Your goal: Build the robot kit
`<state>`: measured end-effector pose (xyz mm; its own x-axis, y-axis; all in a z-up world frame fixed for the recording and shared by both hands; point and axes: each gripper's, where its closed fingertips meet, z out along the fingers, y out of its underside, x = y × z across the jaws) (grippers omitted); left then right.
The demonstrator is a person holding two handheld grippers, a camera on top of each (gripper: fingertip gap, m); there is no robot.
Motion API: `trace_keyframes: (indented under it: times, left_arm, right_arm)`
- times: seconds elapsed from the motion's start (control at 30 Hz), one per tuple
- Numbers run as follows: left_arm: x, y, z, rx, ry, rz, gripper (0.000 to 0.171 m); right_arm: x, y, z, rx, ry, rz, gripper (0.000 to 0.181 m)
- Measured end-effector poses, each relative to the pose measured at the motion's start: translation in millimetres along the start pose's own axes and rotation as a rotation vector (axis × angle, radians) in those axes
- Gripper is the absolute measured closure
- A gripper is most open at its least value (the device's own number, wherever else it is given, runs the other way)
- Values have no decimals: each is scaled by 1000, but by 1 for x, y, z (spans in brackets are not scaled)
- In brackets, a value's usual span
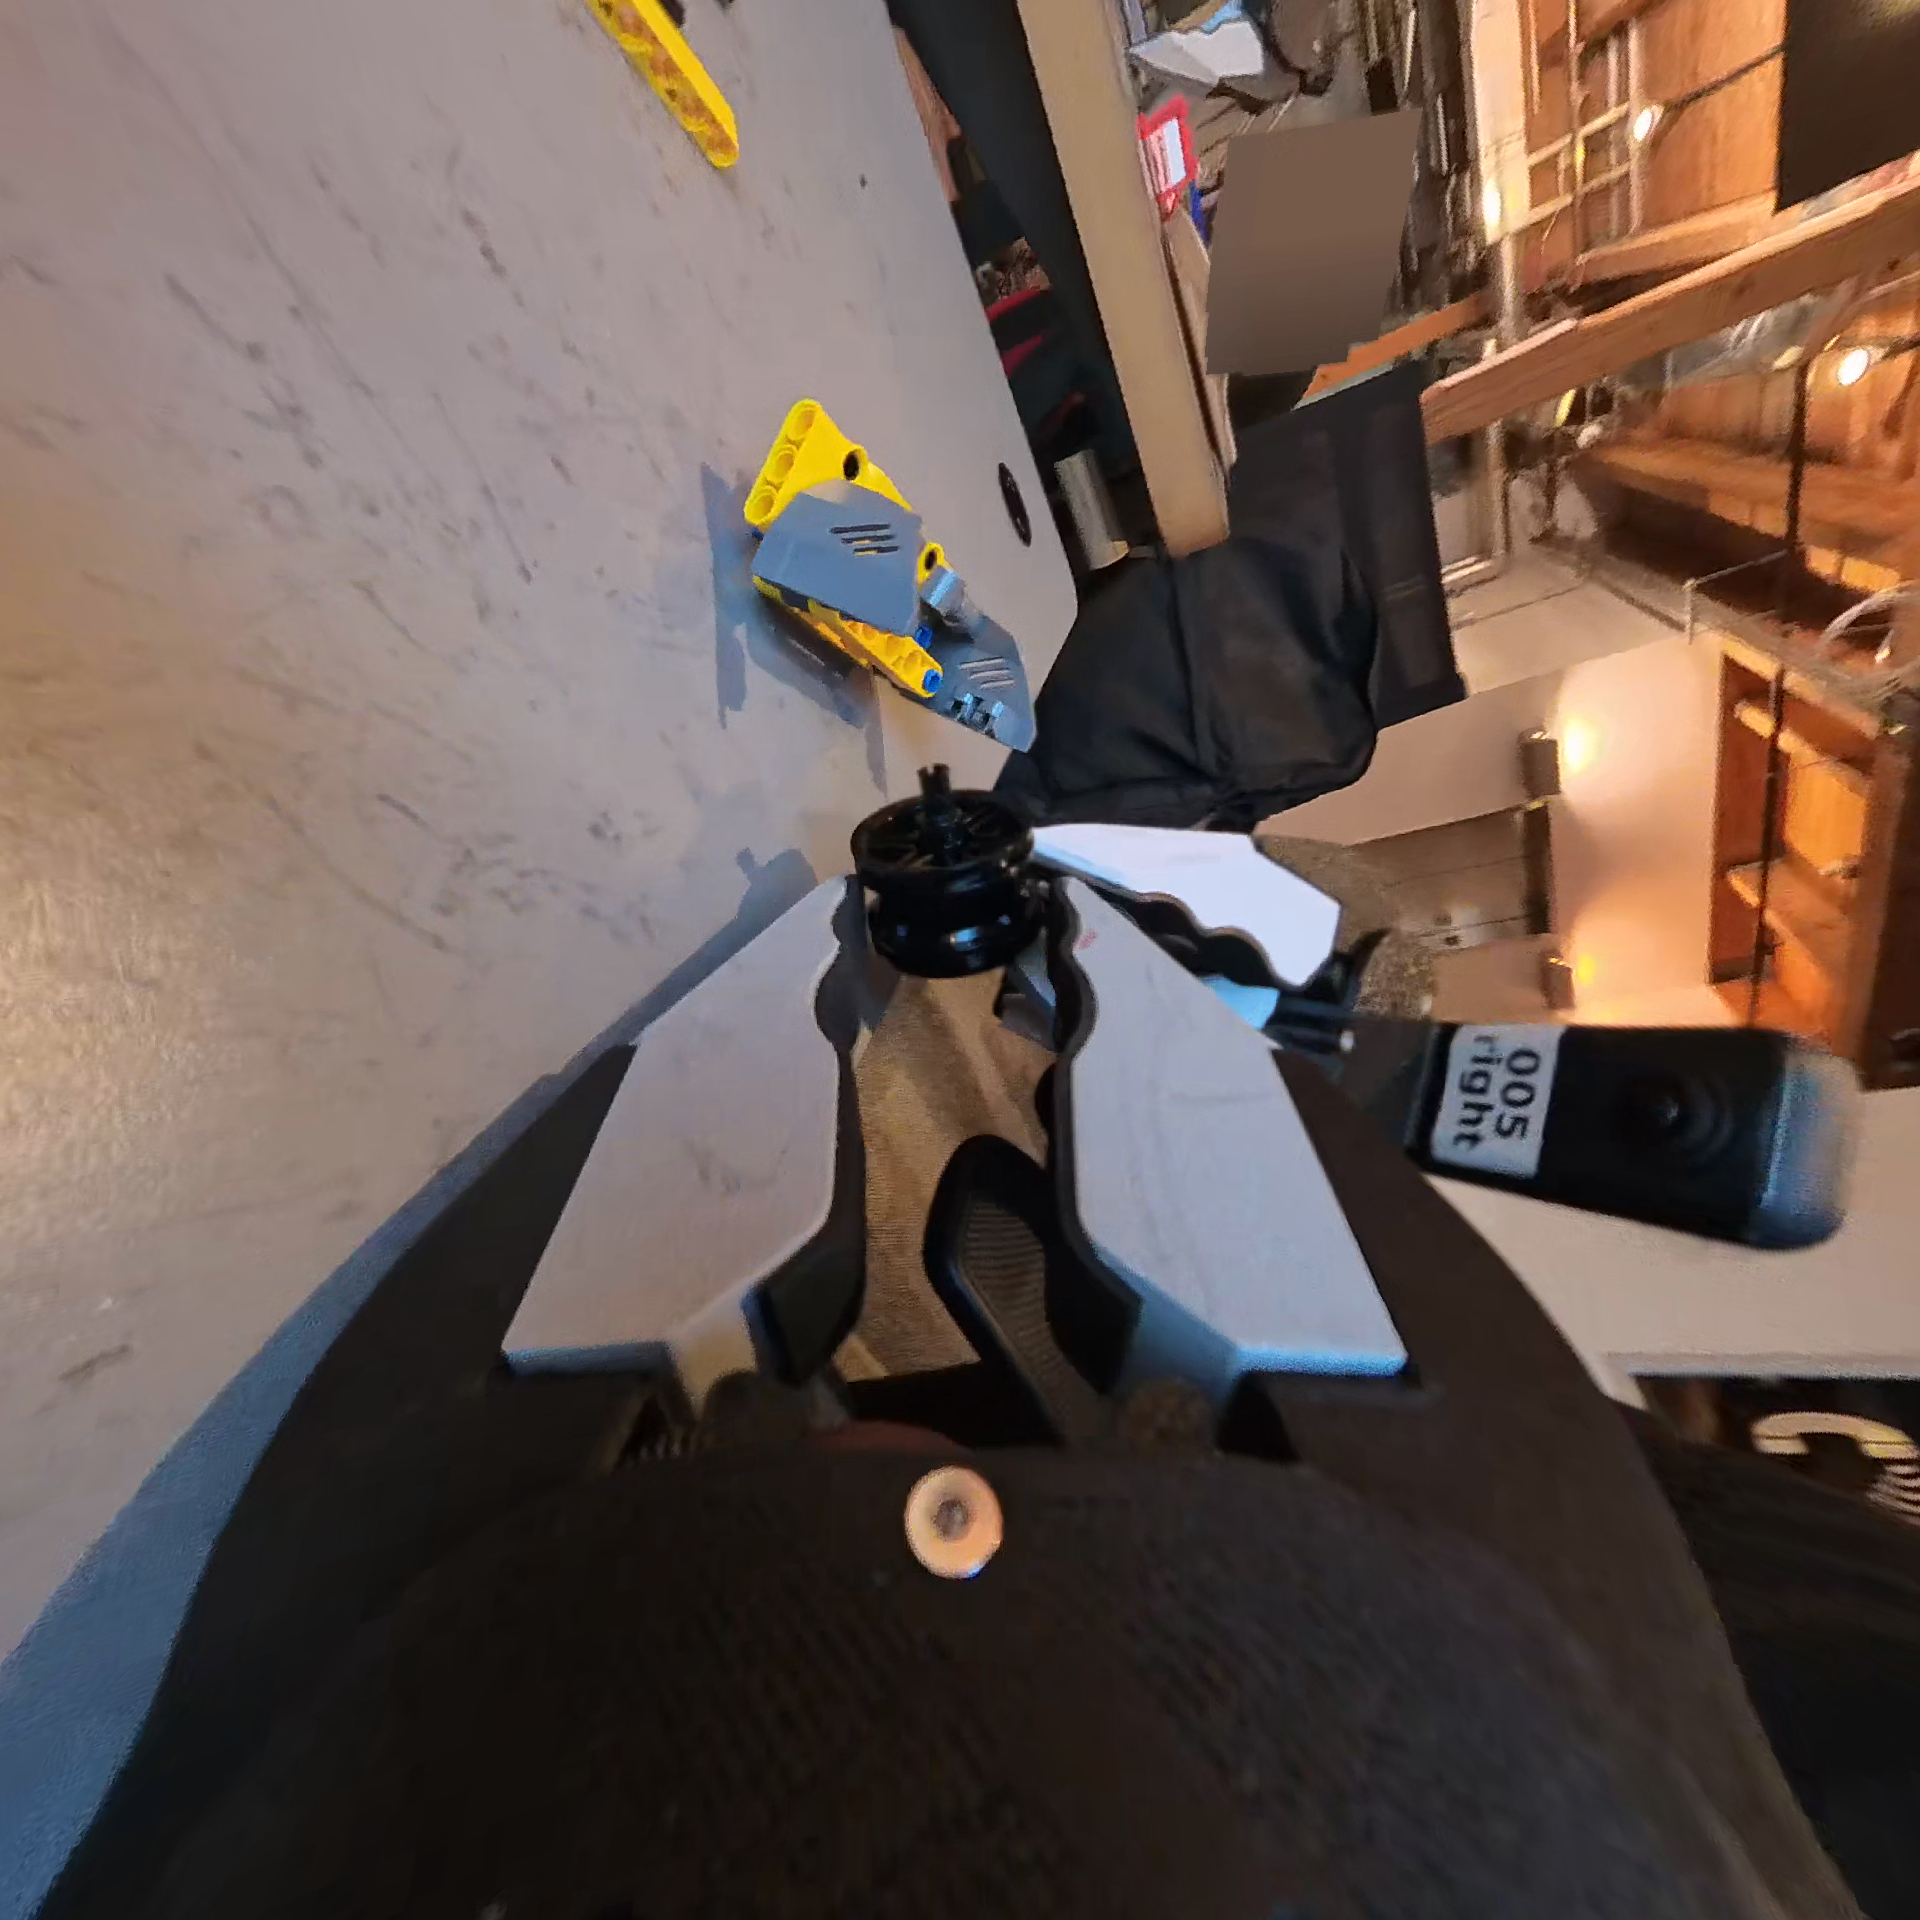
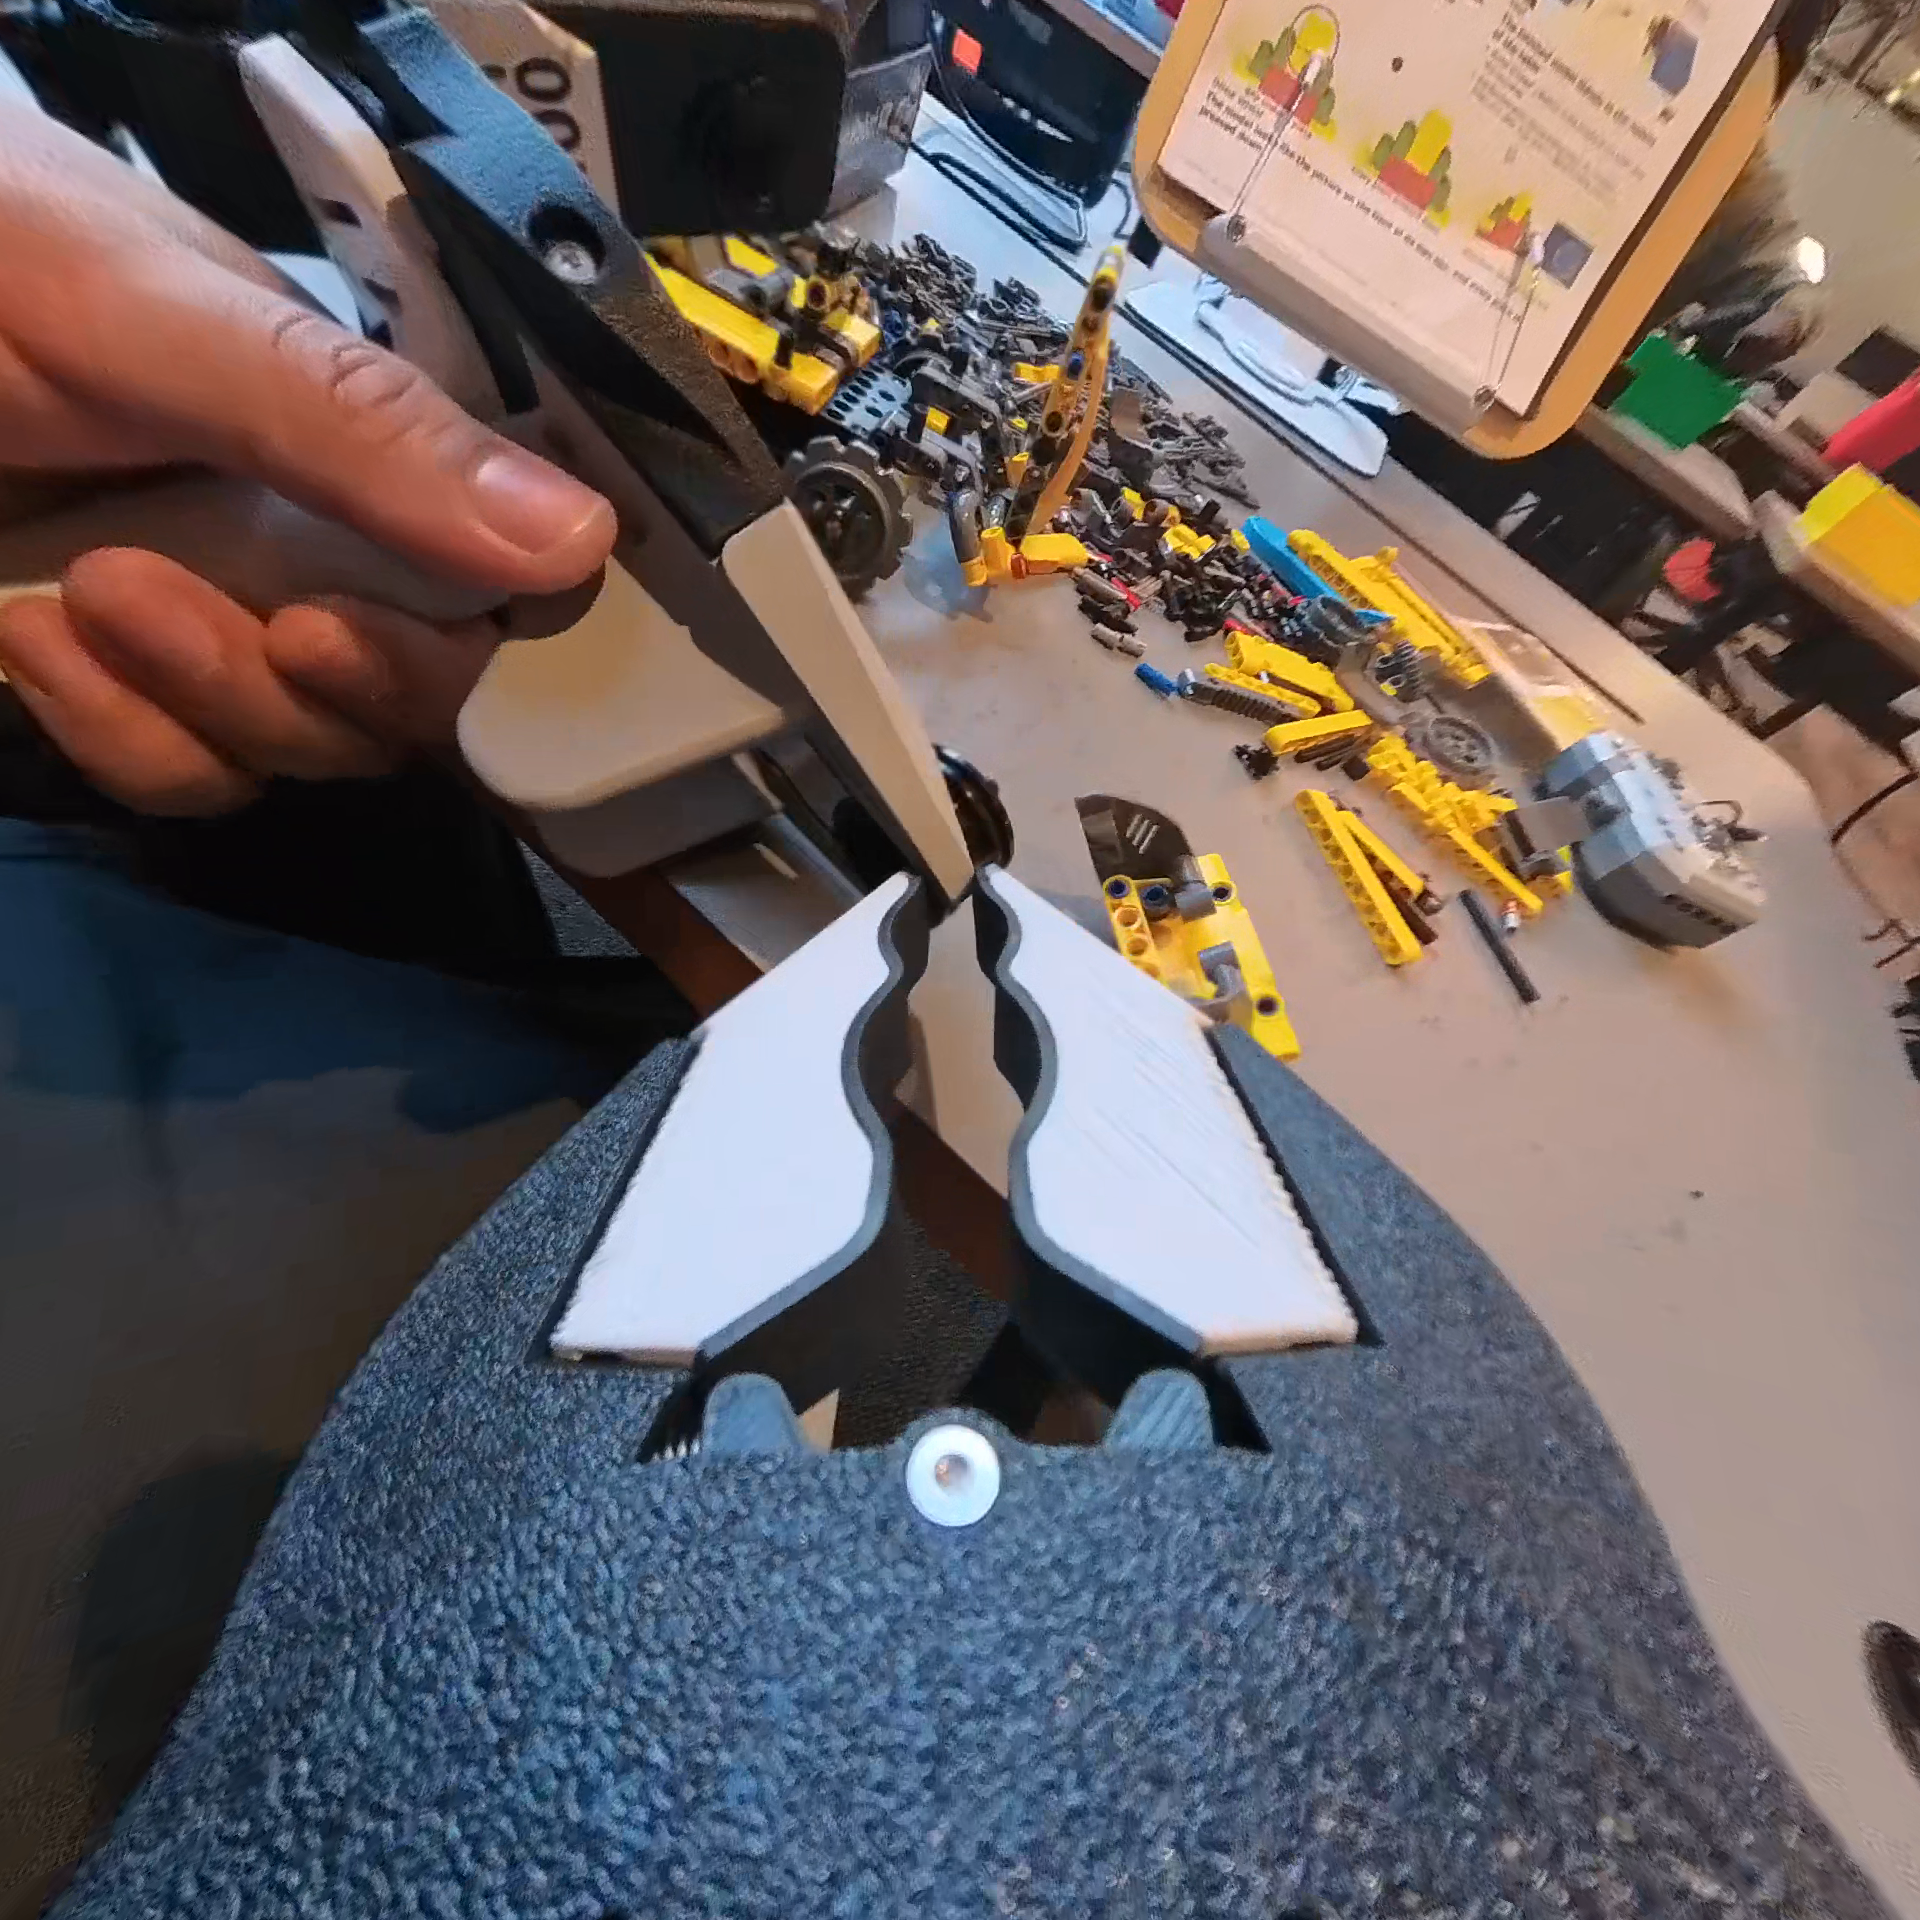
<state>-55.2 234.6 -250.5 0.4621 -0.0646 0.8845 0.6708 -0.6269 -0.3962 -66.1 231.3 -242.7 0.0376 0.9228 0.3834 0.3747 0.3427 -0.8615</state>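
Left tool clamped on black wheel hub — right tool narrow, tips by it; labelled camera nearby.

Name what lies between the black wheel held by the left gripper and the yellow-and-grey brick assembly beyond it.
Only bare table separates the black wheel, clamped in the left gripper, from the yellow-and-grey assembly; the left wrist view shows it.

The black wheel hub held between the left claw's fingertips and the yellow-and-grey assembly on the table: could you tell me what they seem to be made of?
The black wheel hub, clamped in the left claw, looks like glossy moulded plastic: light glints off its rims and spokes. The yellow-and-grey assembly looks like hard plastic too, with a smoother satin finish, uniform colour and moulded pin holes. The table looks like a matte, scuffed grey surface; its material is unclear.
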Motion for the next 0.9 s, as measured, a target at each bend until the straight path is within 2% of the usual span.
trace_keyframes:
  times: [0.1,0.27,0.47,0.67,0.77,0.9]
  left_arm:
    - [-1,-1,0,-7,-32,63,139]
    - [3,-3,3,13,63,-116,140]
    - [17,-10,5,46,148,-131,140]
    - [22,-14,-9,79,223,-164,141]
    - [23,-11,-14,63,221,-126,141]
    - [28,-15,-19,79,253,-121,140]
  right_arm:
    - [-1,1,1,-2,-14,43,173]
    - [5,-2,1,48,-13,117,173]
    - [15,-12,-4,107,81,46,171]
    - [5,-19,-2,108,0,157,168]
    - [2,-26,2,111,-2,181,165]
    - [2,-37,6,170,-24,294,163]
